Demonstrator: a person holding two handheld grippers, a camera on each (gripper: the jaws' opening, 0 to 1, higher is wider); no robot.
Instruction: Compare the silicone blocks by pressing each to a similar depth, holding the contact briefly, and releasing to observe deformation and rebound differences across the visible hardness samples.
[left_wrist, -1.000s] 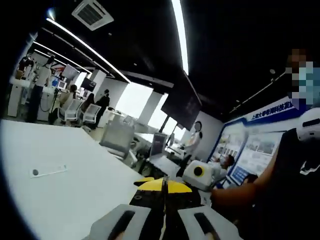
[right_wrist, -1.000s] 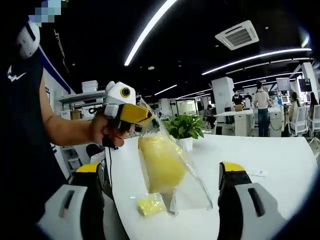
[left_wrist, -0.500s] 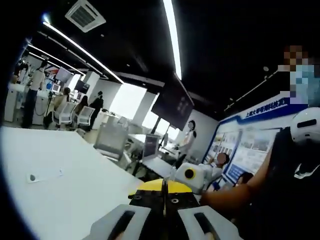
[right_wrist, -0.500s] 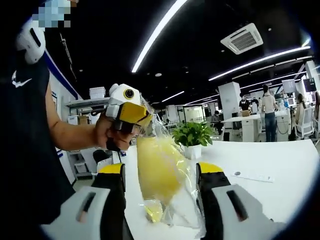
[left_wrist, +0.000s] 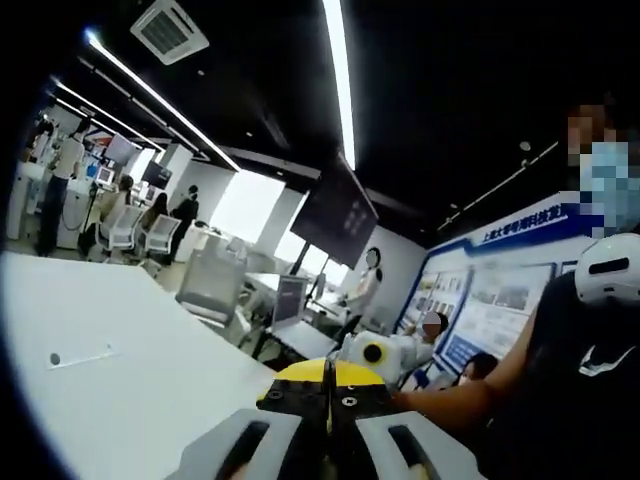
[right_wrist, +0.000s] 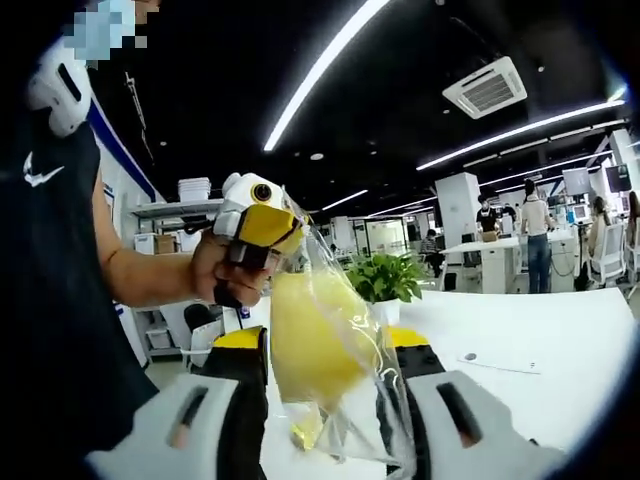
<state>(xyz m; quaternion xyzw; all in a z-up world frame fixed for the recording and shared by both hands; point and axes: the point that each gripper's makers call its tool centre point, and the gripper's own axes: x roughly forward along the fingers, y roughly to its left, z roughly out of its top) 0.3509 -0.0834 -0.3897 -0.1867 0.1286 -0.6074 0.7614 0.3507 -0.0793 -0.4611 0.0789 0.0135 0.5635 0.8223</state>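
A clear plastic bag (right_wrist: 350, 300) hangs in the air with a yellow silicone block (right_wrist: 305, 335) inside it. A smaller yellow piece (right_wrist: 305, 432) lies at the bag's bottom. My left gripper (right_wrist: 272, 232), held by a hand, is shut on the bag's top corner. Its yellow-tipped jaws (left_wrist: 327, 378) are pressed together in the left gripper view. My right gripper (right_wrist: 325, 345) has its two jaws against both sides of the bagged block, squeezing it.
A white table (right_wrist: 520, 340) stretches behind the bag, with a potted green plant (right_wrist: 385, 280) and a small white strip (left_wrist: 80, 355) on it. The person (left_wrist: 570, 380) holding the grippers stands close by. Desks, chairs and other people fill the office behind.
My right gripper's jaws have moved together from wide apart to pressing on the bagged block. The left gripper keeps hold of the bag's top. Both views have shifted slightly.
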